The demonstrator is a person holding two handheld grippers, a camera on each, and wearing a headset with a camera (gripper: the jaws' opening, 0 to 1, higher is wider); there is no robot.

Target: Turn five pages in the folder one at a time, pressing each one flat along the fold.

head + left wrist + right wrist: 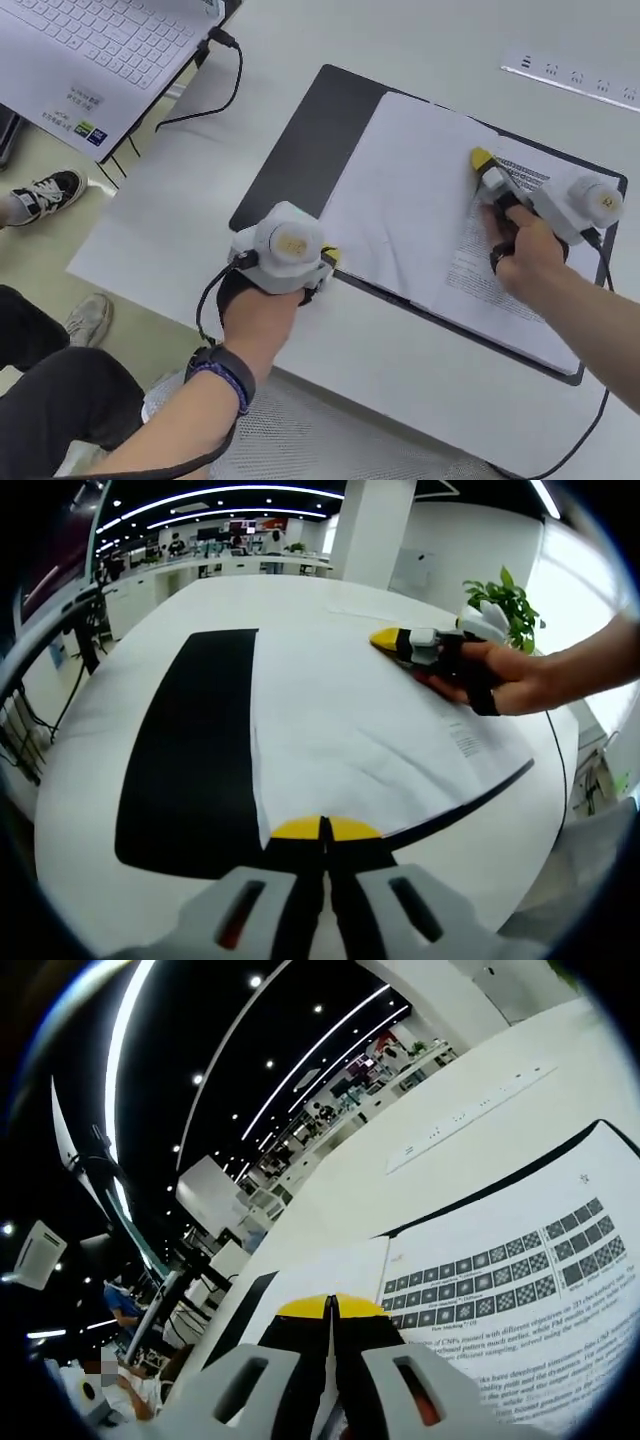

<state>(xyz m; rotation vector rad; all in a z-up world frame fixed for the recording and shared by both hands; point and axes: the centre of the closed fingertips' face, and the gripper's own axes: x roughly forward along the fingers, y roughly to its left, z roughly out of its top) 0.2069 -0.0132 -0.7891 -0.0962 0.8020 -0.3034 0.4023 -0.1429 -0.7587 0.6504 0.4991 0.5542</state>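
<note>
The folder (300, 150) lies open mid-table, with a blank page (410, 200) laid over to the left. The right gripper (481, 159), jaws together, presses by the fold at the far end, and the left gripper (329, 256), also closed, rests on the page's near edge. This turn looks nearly flattened, but how many of the five are done I cannot tell.

Support surface: a white, smooth-topped workbench (200, 210); the following items lie directly on it. Item 1: an open black folder with white paper pages (300, 150), flat near the centre, set at an angle to the near edge; printed text shows on its right-hand page. Item 2: a white laptop computer with a pale keyboard (90, 50), at the far left, well apart from the folder. Item 3: a thin black cable (225, 90), plugged into the laptop's side and curving across the surface. Item 4: a long white power strip (575, 80), at the far right, beyond the folder.
</note>
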